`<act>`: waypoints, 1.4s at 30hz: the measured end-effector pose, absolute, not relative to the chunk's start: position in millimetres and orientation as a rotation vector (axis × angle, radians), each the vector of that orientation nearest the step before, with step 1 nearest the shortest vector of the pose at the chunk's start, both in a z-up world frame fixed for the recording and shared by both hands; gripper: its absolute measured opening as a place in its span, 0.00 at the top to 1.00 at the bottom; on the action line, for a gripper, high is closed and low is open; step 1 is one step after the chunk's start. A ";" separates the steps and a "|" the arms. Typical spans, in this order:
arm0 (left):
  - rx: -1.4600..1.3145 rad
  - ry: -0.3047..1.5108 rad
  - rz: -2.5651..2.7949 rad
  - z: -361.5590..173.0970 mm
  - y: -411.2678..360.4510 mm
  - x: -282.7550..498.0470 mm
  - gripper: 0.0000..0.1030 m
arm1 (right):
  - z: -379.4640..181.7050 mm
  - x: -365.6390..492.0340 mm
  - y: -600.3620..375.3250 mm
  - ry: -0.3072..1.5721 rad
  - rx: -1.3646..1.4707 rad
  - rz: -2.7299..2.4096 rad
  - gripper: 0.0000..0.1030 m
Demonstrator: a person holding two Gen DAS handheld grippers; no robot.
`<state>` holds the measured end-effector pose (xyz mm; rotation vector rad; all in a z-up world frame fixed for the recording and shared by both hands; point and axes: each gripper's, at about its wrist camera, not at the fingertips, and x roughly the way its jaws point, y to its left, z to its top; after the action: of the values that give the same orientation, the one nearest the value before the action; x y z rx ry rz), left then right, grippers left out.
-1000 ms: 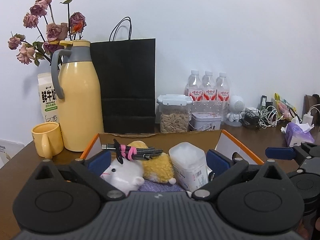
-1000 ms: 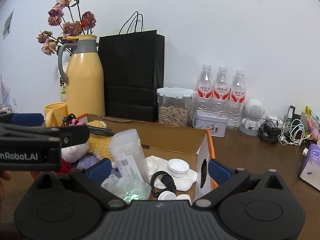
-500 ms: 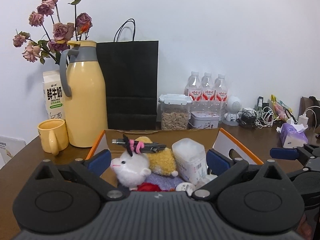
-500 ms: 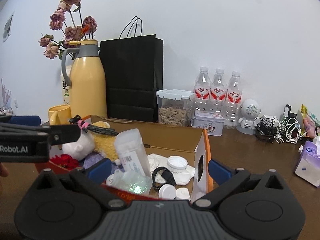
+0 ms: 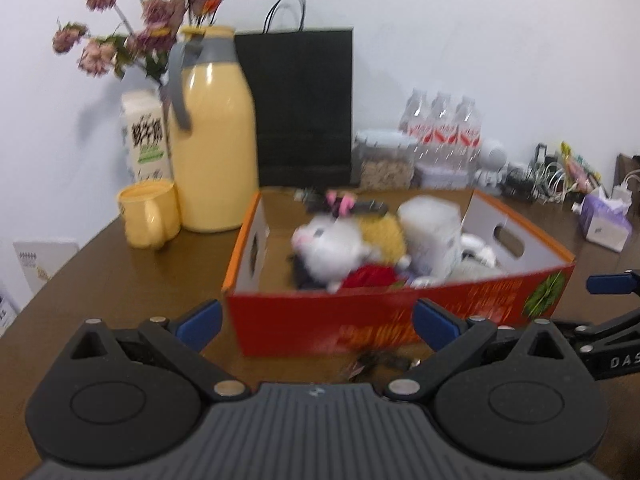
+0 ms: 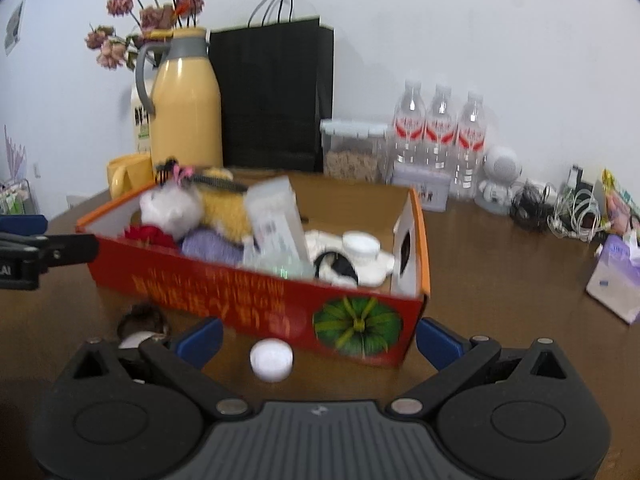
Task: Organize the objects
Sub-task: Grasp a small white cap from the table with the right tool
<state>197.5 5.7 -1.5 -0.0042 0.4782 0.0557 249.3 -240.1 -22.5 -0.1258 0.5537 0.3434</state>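
Note:
A red and orange cardboard box (image 5: 380, 320) (image 6: 256, 288) stands on the brown table. It holds a white plush toy (image 5: 328, 244) (image 6: 170, 208), a yellow plush (image 5: 384, 232), a clear plastic container (image 5: 432, 232) (image 6: 276, 216), a hairbrush (image 6: 200, 174) and a white lid (image 6: 360, 244). A white cap (image 6: 271, 359) and a small dark item (image 6: 142, 320) (image 5: 372, 362) lie on the table before the box. My left gripper (image 5: 316, 320) and right gripper (image 6: 318, 338) are both open and empty, just in front of the box.
Behind the box stand a yellow thermos (image 5: 212, 140), a yellow mug (image 5: 148, 220), a milk carton (image 5: 146, 136), dried flowers (image 5: 140, 28), a black paper bag (image 5: 304, 104), a seed jar (image 6: 352, 152), three water bottles (image 6: 440, 128), cables (image 6: 560, 208) and a tissue pack (image 6: 616, 276).
Both grippers have pulled back and up from over the box. The box's red front and the white cap on the table have come into view. Both frames are motion-blurred.

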 end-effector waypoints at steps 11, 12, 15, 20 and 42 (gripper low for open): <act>-0.032 0.547 0.054 -20.6 23.1 198.7 0.00 | -48.3 261.2 -224.0 0.662 -0.147 0.384 0.26; -0.034 0.553 0.053 -22.6 23.8 199.4 0.00 | -49.1 263.6 -221.7 0.668 -0.143 0.390 0.33; -0.042 0.568 0.050 -26.8 25.3 202.0 0.00 | -52.0 271.9 -215.8 0.688 -0.131 0.395 0.45; -0.055 0.585 0.056 -30.9 27.9 203.8 0.00 | -53.9 277.3 -210.4 0.680 -0.113 0.397 0.69; -0.024 0.596 0.021 -31.8 -2.5 196.8 0.00 | -41.7 251.6 -224.2 0.554 -0.094 0.386 0.74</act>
<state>196.8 -2.5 -31.8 -0.0241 0.5956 0.0205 251.6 -224.2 -41.7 -0.0938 0.5543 0.3859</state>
